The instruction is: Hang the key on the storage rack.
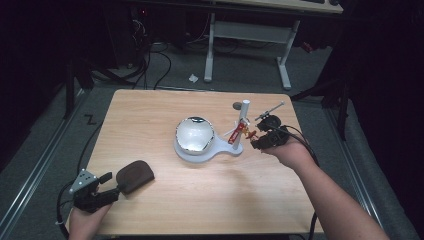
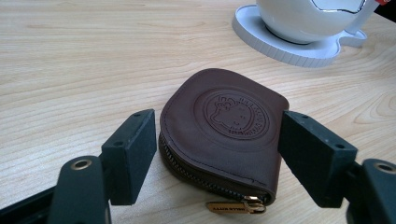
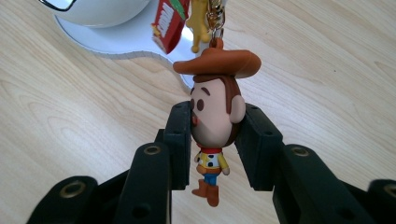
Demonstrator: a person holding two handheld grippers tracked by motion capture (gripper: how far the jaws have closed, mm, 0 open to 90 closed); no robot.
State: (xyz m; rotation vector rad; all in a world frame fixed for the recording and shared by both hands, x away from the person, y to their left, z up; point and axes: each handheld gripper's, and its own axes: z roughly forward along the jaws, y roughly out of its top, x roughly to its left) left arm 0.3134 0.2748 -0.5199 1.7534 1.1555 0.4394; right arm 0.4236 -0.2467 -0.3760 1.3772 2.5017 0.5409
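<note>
A brown leather zip pouch (image 2: 233, 116) with an embossed round emblem lies flat near the table's front left (image 1: 134, 176). My left gripper (image 2: 218, 128) is open, its jaws either side of the pouch (image 1: 112, 185). A small cowboy figure (image 3: 212, 116) hangs by a chain from the white post (image 1: 244, 117) of a white stand (image 1: 192, 152). My right gripper (image 3: 217, 116) is shut on the figure's head, right of the post (image 1: 255, 140). A red tag (image 3: 169, 21) and a yellow charm (image 3: 201, 23) hang beside it.
A shiny white dome (image 1: 194, 134) sits on the stand's round base at mid-table. A small dark disc (image 1: 236, 105) lies behind the post. Bare wood spreads between pouch and stand. Beyond the far edge are a desk frame (image 1: 245, 35) and floor cables.
</note>
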